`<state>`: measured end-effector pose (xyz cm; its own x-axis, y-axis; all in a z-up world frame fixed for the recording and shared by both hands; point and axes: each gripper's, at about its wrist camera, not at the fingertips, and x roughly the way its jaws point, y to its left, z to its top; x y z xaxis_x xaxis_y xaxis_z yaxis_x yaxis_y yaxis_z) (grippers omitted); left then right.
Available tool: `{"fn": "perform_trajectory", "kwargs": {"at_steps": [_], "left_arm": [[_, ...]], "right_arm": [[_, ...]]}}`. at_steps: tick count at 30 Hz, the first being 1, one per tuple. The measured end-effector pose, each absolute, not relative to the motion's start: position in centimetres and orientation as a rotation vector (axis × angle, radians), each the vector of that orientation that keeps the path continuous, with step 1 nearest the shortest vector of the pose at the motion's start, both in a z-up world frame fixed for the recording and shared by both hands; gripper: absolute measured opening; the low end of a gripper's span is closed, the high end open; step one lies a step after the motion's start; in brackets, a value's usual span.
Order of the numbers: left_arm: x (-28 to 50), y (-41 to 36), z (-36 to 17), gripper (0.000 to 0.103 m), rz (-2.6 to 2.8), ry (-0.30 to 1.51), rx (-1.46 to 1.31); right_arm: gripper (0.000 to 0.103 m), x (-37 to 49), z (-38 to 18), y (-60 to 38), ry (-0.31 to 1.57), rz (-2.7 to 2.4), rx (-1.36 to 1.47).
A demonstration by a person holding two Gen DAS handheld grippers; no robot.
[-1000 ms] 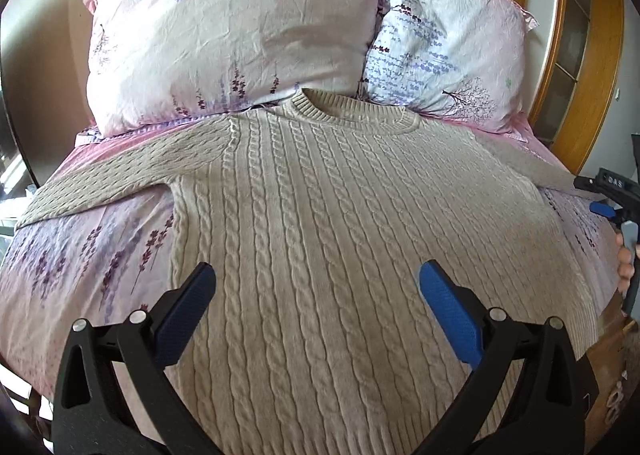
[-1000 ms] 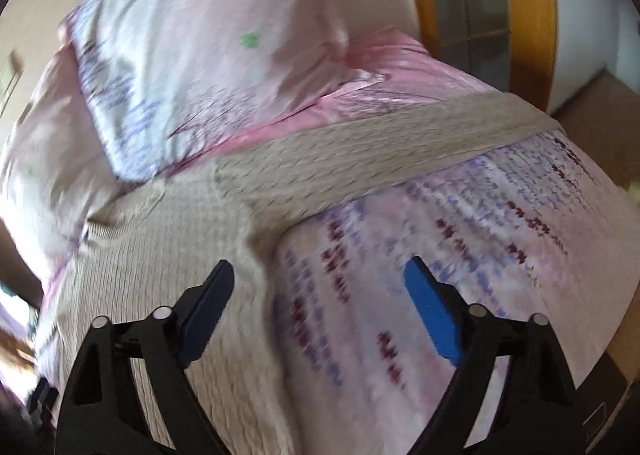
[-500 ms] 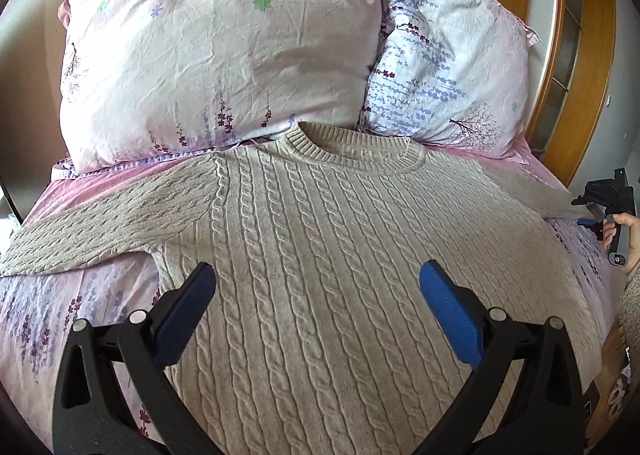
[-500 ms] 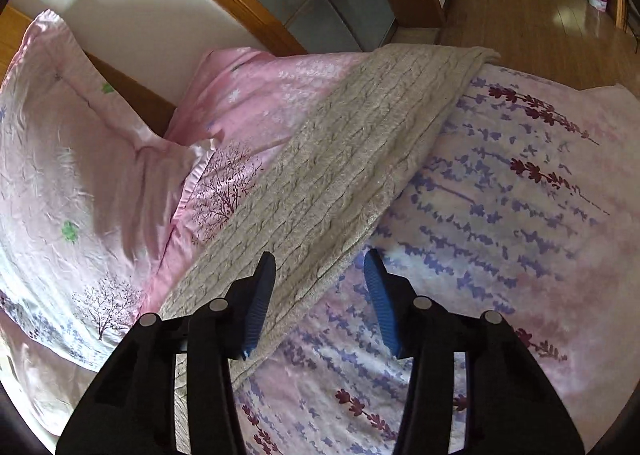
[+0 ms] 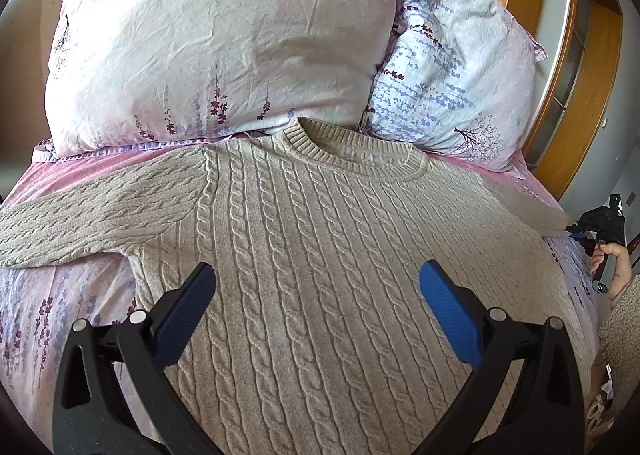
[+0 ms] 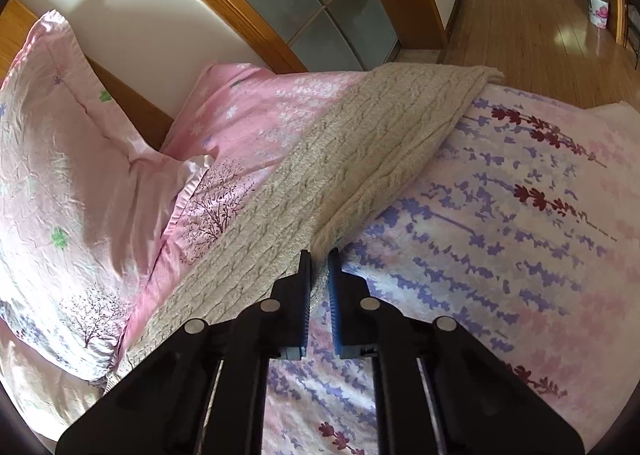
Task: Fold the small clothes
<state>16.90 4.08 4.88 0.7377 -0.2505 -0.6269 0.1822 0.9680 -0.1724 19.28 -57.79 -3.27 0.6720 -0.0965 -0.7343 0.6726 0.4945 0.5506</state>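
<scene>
**Knit, cotton, plastic and polished wood**

The sweater (image 5: pixel 320 255) is a thick beige cable knit, matt and ropey, with a ribbed collar; its sleeve (image 6: pixel 360 159) shows the same nubby texture. The pillows (image 5: pixel 224 43) wear thin, crinkled printed cloth with a faint sheen. The bedsheet (image 6: pixel 520 235) is smooth printed fabric. The left gripper (image 5: pixel 316 287) is matt black plastic with ridged blue pads and bright metal rivets, as is the right gripper (image 6: pixel 319 259). The floor (image 6: pixel 540 15) is glossy wood; the door frame (image 6: pixel 248 11) is varnished wood around frosted panes.
</scene>
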Motion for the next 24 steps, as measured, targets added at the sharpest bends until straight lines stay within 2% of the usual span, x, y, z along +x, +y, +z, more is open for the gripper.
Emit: {"fn": "perform_trajectory", "kwargs": {"at_steps": [7,12,15,21,24], "left_arm": [[16.8,4.8,4.8,0.101,-0.235,0.691,-0.109],[16.6,5.4,5.0,0.101,-0.236,0.67,-0.14],[16.5,5.8,5.0,0.101,-0.25,0.664,-0.178],[16.4,6.0,4.8,0.101,-0.28,0.688,-0.214],[16.1,6.2,4.9,0.101,-0.285,0.671,-0.206]], "right_arm": [[0.008,20.1,2.9,-53.0,0.542,-0.386,0.738],[0.007,21.6,6.7,-44.7,0.501,-0.1,0.606],[0.007,22.9,6.3,-38.8,0.574,0.075,0.543],[0.008,25.1,0.4,-29.9,0.848,0.233,0.427],[0.015,25.3,-0.9,-30.8,0.909,0.242,0.539]]}}
